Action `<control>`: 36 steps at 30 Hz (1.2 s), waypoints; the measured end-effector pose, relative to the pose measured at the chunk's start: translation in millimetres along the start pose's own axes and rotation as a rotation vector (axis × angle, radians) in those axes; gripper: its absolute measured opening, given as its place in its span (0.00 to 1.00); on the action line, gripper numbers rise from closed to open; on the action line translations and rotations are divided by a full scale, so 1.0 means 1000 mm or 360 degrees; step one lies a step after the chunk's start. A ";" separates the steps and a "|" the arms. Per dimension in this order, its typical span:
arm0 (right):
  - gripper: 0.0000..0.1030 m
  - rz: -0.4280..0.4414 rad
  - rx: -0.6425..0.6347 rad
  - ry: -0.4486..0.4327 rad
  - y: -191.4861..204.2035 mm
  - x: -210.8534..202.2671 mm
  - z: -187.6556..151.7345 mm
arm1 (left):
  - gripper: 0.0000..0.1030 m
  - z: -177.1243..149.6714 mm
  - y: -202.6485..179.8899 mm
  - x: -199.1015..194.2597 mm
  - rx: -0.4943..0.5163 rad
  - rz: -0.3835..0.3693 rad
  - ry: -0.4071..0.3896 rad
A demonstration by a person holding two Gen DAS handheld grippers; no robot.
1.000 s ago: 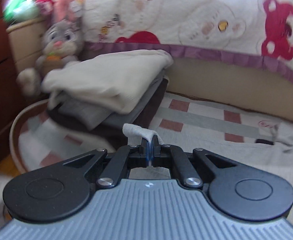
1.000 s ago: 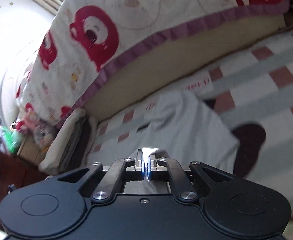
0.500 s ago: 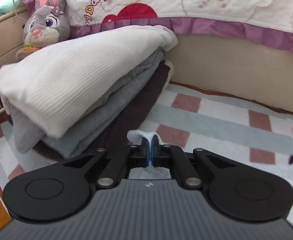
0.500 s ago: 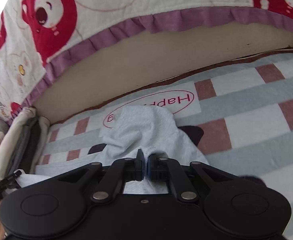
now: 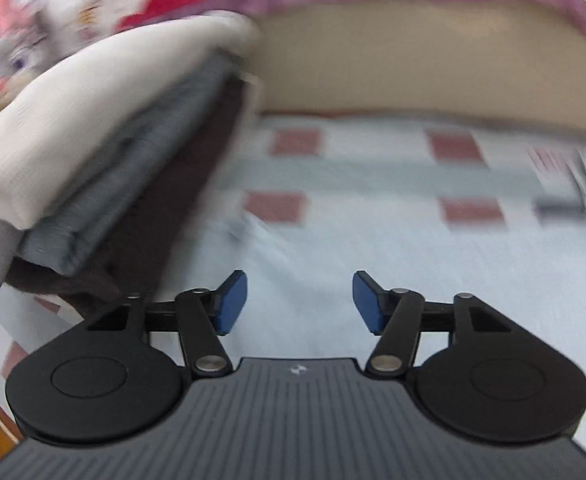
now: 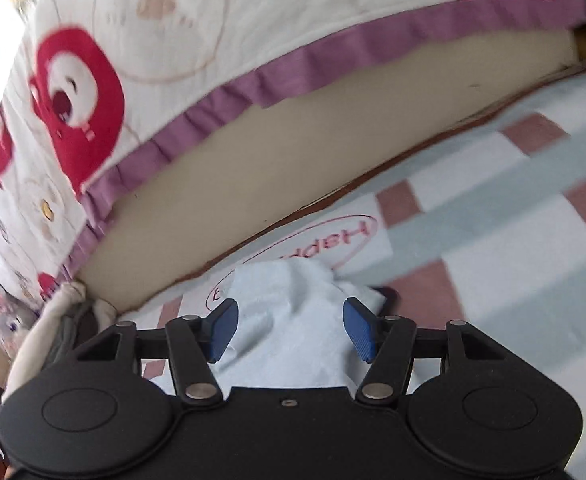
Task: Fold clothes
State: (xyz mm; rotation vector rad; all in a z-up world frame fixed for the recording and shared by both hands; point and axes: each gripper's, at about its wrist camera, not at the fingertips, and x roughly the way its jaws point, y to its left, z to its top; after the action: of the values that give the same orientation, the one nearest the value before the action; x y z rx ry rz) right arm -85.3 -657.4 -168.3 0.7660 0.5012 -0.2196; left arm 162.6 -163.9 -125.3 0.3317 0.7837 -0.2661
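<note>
Jaws opening on both: left hand-held gripper [image 5: 300, 302] and right hand-held gripper [image 6: 289, 328], clamped on cloth a second ago, now stand apart, pads off the fabric. Pale garment [image 6: 293, 320] lies dropped on the checked bed [image 6: 513, 248] under the right jaws, corner bunched. Fold step looks released; smoothing likely next. Beyond, folded stack [image 5: 93, 152] sits near the headboard [image 5: 413, 60].

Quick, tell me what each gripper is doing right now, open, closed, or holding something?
Left gripper: jaws opening, nothing pinched, pale garment below.
Right gripper: jaws opening, pale garment between them, released.
</note>
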 end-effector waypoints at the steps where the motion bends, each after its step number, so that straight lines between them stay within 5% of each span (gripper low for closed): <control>1: 0.63 -0.0060 0.0001 0.0007 -0.005 -0.005 -0.003 | 0.50 0.000 -0.013 -0.008 0.0092 -0.0020 0.0020; 3: 0.63 -0.0148 -0.0067 0.0064 -0.006 -0.004 0.007 | 0.47 0.006 -0.038 -0.029 0.0246 -0.0130 0.0061; 8: 0.60 -0.0089 -0.0245 0.0111 -0.013 0.008 0.021 | 0.46 0.048 -0.108 -0.086 0.0659 -0.0434 0.0225; 11: 0.44 -0.0097 -0.0292 0.0253 -0.018 0.031 0.019 | 0.46 0.073 -0.150 -0.107 0.0879 -0.0542 0.0347; 12: 0.29 -0.0109 -0.0346 0.0276 -0.016 0.039 0.018 | 0.46 0.079 -0.161 -0.108 0.0883 -0.0541 0.0405; 17: 0.07 -0.0118 -0.0436 0.0255 -0.008 0.060 0.021 | 0.46 0.092 -0.211 -0.089 0.0918 -0.0531 0.0458; 23: 0.20 -0.0135 -0.0340 0.0192 -0.013 0.073 0.033 | 0.50 0.099 -0.257 -0.026 0.0653 -0.0615 0.0252; 26: 0.47 -0.0232 -0.0350 0.0103 -0.007 0.094 0.045 | 0.50 0.090 -0.285 0.010 0.0635 -0.0434 0.0136; 30: 0.47 -0.0112 -0.0552 0.0144 0.014 0.119 0.058 | 0.50 0.087 -0.285 0.047 0.0302 -0.0503 0.0158; 32: 0.47 -0.0024 -0.0624 0.0248 0.021 0.132 0.055 | 0.51 0.087 -0.286 0.056 0.0316 -0.0515 0.0127; 36: 0.48 -0.0083 -0.0761 0.0384 0.028 0.161 0.043 | 0.59 0.090 -0.295 0.068 0.0453 -0.0556 0.0033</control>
State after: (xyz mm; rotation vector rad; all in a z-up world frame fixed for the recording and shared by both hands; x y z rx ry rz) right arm 78.0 -669.8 -207.2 0.3121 0.7689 -0.0495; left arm 162.2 -476.8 -171.8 0.4654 0.8235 -0.7079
